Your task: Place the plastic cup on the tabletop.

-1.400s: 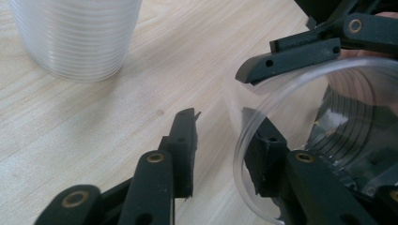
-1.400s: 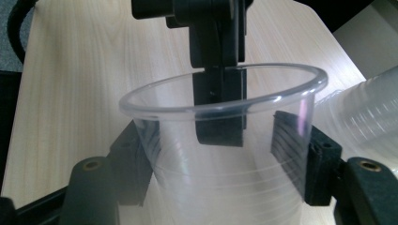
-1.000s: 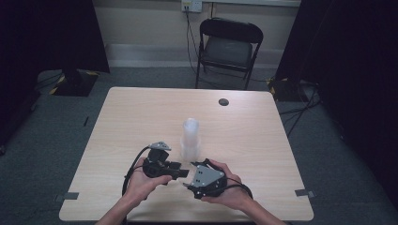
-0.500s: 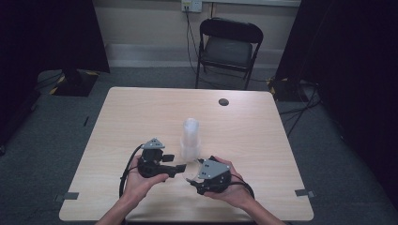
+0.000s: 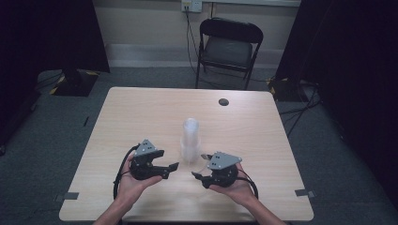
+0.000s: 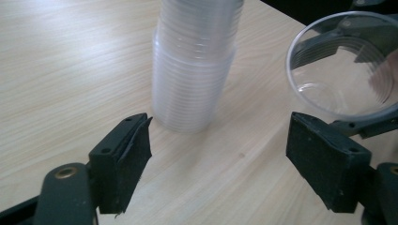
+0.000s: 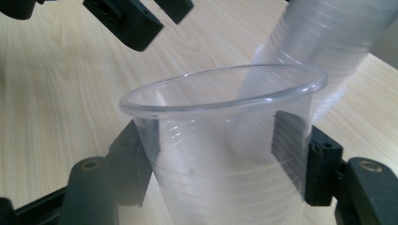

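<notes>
Fingers of the left gripper (image 5: 174,167) have just been opening and stand wide with nothing between them, lower centre in the high view. The right gripper (image 5: 199,168) is beside it, and the cup stack (image 5: 190,139) stands just above both. In the left gripper view, the stack (image 6: 195,65) sits top centre, beyond the spread fingers (image 6: 123,164). In the right gripper view, the fingers (image 7: 291,154) clamp a clear cup (image 7: 225,154) at centre.

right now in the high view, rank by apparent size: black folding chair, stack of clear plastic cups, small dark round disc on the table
1. black folding chair, largest, though it stands farther from the camera
2. stack of clear plastic cups, upright on the light wooden table
3. small dark round disc, clearly smallest
</notes>
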`<state>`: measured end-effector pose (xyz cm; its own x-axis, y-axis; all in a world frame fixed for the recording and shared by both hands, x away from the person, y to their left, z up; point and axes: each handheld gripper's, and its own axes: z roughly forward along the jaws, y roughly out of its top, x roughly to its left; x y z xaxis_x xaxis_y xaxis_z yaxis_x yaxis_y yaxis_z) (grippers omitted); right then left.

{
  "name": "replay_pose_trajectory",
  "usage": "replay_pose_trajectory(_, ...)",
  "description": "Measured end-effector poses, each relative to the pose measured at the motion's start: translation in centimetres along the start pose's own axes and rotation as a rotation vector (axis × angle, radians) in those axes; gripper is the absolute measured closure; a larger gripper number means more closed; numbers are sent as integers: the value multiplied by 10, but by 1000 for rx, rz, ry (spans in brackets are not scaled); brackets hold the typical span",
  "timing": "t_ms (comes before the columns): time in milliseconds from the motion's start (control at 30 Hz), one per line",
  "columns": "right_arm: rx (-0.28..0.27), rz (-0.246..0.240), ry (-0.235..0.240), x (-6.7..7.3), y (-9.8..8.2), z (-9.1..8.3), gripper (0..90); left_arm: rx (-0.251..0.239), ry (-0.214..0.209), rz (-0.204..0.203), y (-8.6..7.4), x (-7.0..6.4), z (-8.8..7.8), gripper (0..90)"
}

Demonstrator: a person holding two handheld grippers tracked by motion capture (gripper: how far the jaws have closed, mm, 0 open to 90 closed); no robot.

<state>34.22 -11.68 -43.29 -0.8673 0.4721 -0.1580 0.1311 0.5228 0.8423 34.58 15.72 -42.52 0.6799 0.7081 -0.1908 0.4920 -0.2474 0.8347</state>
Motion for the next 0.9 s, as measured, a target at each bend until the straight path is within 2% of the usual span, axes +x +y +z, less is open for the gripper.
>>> replay_pose_trajectory(100, 1, 22, -3, -3, -1, -2, 323, 7, 6, 3, -1, 2, -2, 201)
replay_pose_trajectory(233, -15, 51, -11, -9, -3, -5, 323, -15, 10, -24, -5, 7, -7, 192)
replay_pose_trajectory(333, -28, 89, -19, -17, -5, -7, 323, -7, 55, -20, -12, 12, -10, 184)
replay_pose_trajectory(400, -36, 108, -25, -22, -6, -8, 323, 1, 58, -32, -16, 14, -11, 184)
replay_pose_trajectory(500, -42, 122, -34, -25, -8, -10, 323, 10, 57, -22, -20, 14, -13, 177)
replay_pose_trajectory(533, -54, 143, -42, -28, -10, -13, 323, -1, 49, -18, -23, 15, -16, 175)
replay_pose_trajectory(700, -60, 164, -71, -35, -12, -19, 324, 0, 62, -26, -29, 16, -20, 176)
replay_pose_trajectory(833, -65, 177, -85, -39, -13, -22, 323, -1, 74, -20, -35, 19, -21, 169)
replay_pose_trajectory(900, -63, 179, -95, -42, -14, -24, 322, -2, 85, -2, -39, 20, -21, 168)
